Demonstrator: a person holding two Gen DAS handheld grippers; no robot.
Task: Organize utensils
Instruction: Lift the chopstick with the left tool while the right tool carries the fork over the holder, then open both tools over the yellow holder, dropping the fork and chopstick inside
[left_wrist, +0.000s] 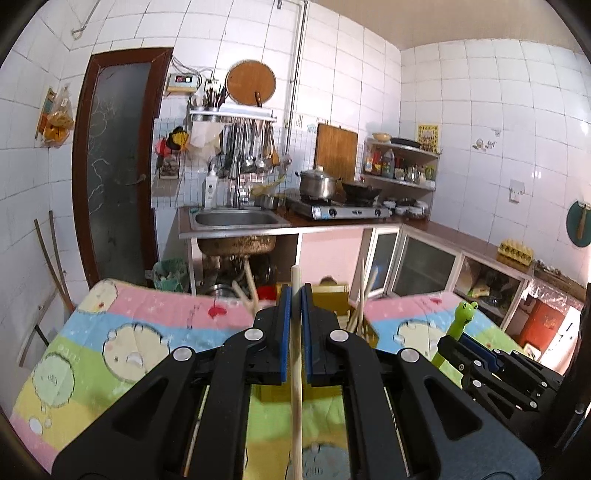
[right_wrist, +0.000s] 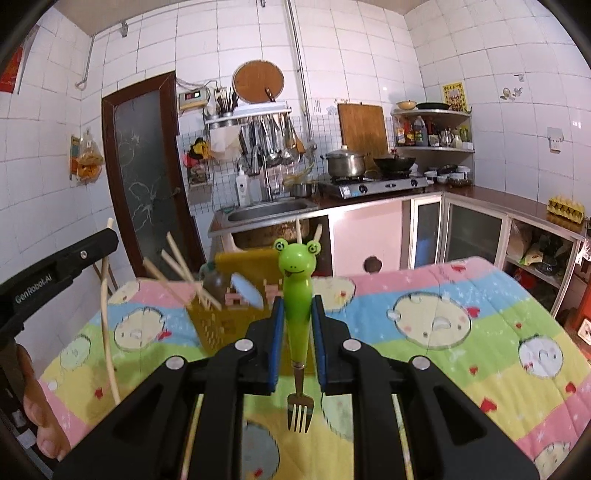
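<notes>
Two grippers above a patterned cloth, left gripper clamped on a chopstick, right gripper clamped on a frog fork, yellow holder beyond.

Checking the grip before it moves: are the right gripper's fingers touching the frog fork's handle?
Touching. The right wrist view shows the right gripper with both blue fingers pressed against the frog fork's green handle, tines hanging below.

left gripper | jaws clamp upright chopstick | above cloth
</notes>
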